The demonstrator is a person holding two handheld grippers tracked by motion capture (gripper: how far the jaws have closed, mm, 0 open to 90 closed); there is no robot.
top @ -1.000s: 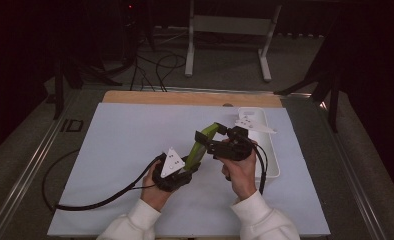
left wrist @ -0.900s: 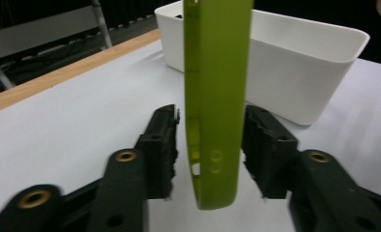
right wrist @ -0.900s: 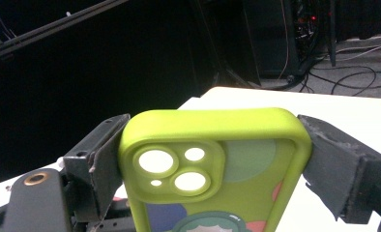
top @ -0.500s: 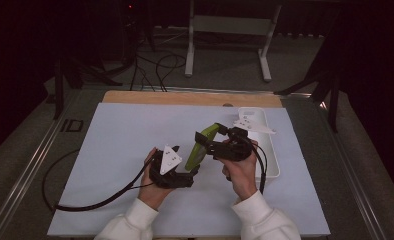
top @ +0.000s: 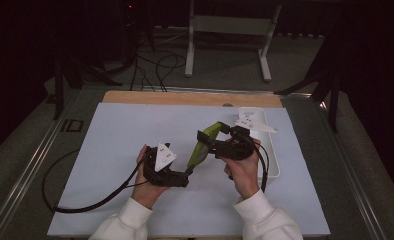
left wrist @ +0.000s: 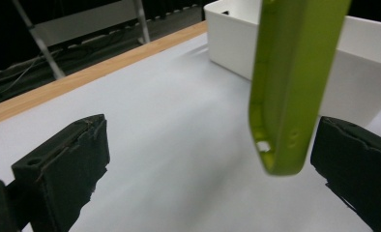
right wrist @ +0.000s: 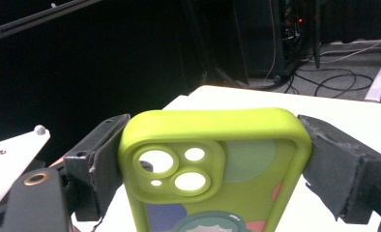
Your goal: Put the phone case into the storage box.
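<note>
White bin (top: pixel 272 150) at right edge of mat, interior not readable from high view.

Lime-green phone case (top: pixel 201 147) held tilted above mat, between both hands, just left of bin. Right gripper (top: pixel 212 140) clamped on its camera-cutout end, pads pressing both sides. Left gripper (top: pixel 185 176) jaws just opened wide; case's lower end hangs between them, near right pad, unpressed.

Pale blue mat (top: pixel 115 135) on table, wooden strip (top: pixel 185 97) at far edge. Dark room, cables (top: pixel 155 65) on floor, white stand (top: pixel 227 30) behind.

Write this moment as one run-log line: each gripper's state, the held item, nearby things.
left gripper: open, jaws just opened, case end between them, untouched | right gripper: shut on green phone case | white bin: beside right hand | mat
</note>
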